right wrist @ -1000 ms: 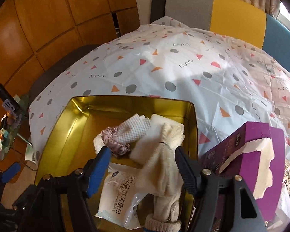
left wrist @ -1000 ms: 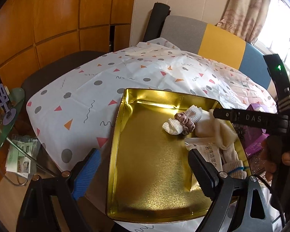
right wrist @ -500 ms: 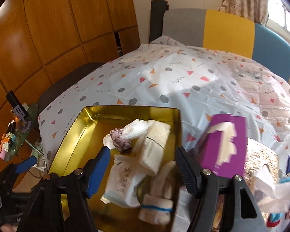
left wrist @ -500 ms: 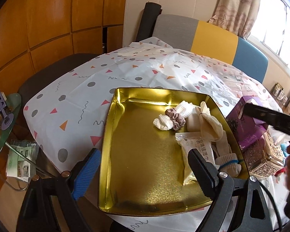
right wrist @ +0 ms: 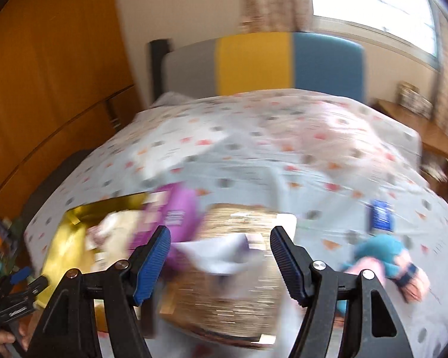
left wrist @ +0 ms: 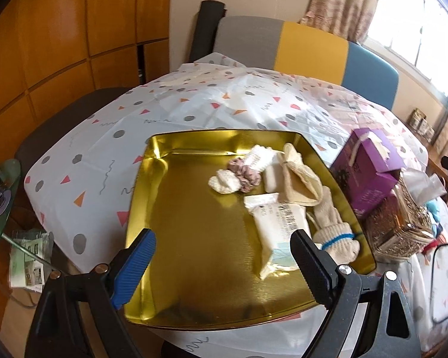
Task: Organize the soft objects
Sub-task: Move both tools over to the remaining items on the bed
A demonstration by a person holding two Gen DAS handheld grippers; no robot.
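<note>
A gold tray (left wrist: 194, 268) sits on the patterned tablecloth and holds soft items on its right side: a pink scrunchie (left wrist: 243, 173), a white knit piece (left wrist: 224, 181), cream gloves (left wrist: 328, 217) and a white wipes packet (left wrist: 279, 223). My left gripper (left wrist: 222, 261) hovers open over the tray's near end with nothing between its fingers. My right gripper (right wrist: 221, 261) is open and empty above a glittery gold tissue box (right wrist: 233, 271). A teal and pink soft toy (right wrist: 385, 253) lies to its right. The right wrist view is motion-blurred.
A purple box (left wrist: 367, 164) stands right of the tray, next to the gold tissue box (left wrist: 400, 223). A small blue packet (right wrist: 380, 217) lies on the cloth. A grey, yellow and blue bench back (left wrist: 298, 47) stands beyond the table, wooden panels to the left.
My right gripper has swung right and up, away from the tray and over the tissue box. The left view shifted slightly, and the right gripper left it.
</note>
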